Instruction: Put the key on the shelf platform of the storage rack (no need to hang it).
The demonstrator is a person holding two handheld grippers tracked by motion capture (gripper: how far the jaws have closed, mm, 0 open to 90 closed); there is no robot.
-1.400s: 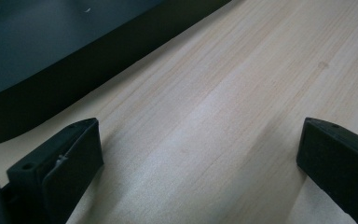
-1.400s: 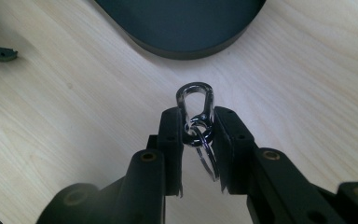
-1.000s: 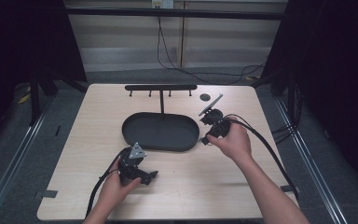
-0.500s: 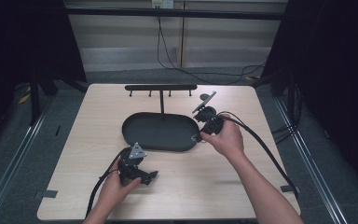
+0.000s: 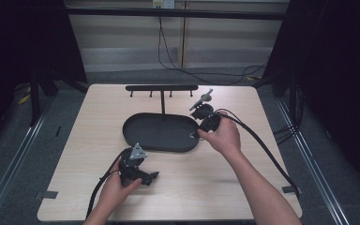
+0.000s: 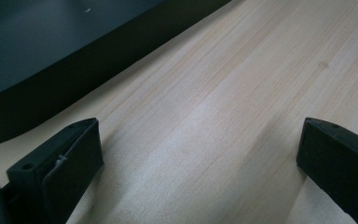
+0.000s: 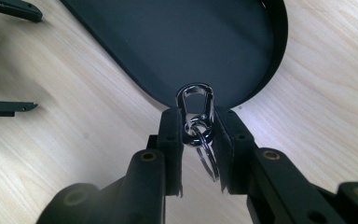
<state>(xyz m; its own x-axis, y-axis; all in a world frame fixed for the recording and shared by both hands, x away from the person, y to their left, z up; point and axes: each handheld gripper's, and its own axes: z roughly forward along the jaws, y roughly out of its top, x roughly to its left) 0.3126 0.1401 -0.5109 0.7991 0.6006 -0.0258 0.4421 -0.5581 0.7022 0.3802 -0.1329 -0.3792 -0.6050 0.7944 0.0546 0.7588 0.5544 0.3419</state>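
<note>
— chrome carabiner clip (image 7: 195,103) with its key ring (image 7: 208,157) is clamped in our right tool (image 7: 197,122), right at the near rim of the black oval tray (image 5: 136,136).

— yep, and our left tool (image 5: 151,177) sits low on the wooden worktop (image 5: 201,178) beside that tray, jaws spread wide, nothing between them.

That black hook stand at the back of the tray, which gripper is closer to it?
Right. The right gripper, shut on a metal key clip, sits at the tray's right end, just below the hook stand. The left gripper lies on the table's near side, beyond the tray.
</note>
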